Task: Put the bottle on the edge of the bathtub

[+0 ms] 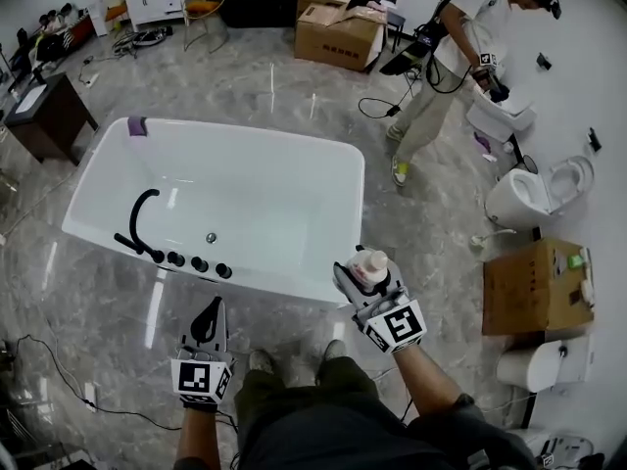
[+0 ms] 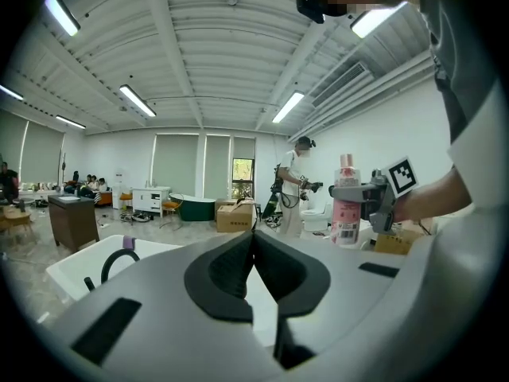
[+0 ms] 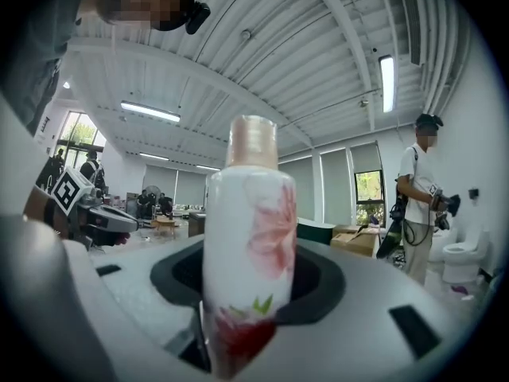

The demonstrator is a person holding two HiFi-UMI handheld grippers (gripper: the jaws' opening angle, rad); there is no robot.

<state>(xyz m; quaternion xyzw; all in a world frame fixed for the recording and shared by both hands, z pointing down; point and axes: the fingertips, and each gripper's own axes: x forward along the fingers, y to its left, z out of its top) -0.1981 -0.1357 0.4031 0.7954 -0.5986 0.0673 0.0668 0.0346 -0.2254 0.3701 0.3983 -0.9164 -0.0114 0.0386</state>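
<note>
A white bottle (image 3: 248, 245) with a pink flower print and a pale cap stands upright between the jaws of my right gripper (image 1: 364, 279), which is shut on it. In the head view the bottle (image 1: 369, 265) hangs just off the near right corner of the white bathtub (image 1: 323, 292), beside its rim. The left gripper view also shows the bottle (image 2: 345, 205) held in the right gripper (image 2: 374, 201). My left gripper (image 1: 208, 323) is lower, in front of the tub's near rim, with its jaws shut and empty; its dark pads (image 2: 238, 270) meet.
Black faucet and knobs (image 1: 157, 243) sit on the tub's near rim. A purple item (image 1: 136, 125) lies on the far left corner. A person (image 1: 460, 47) stands at the back right near toilets (image 1: 534, 192). Cardboard boxes (image 1: 534, 287) stand right of me.
</note>
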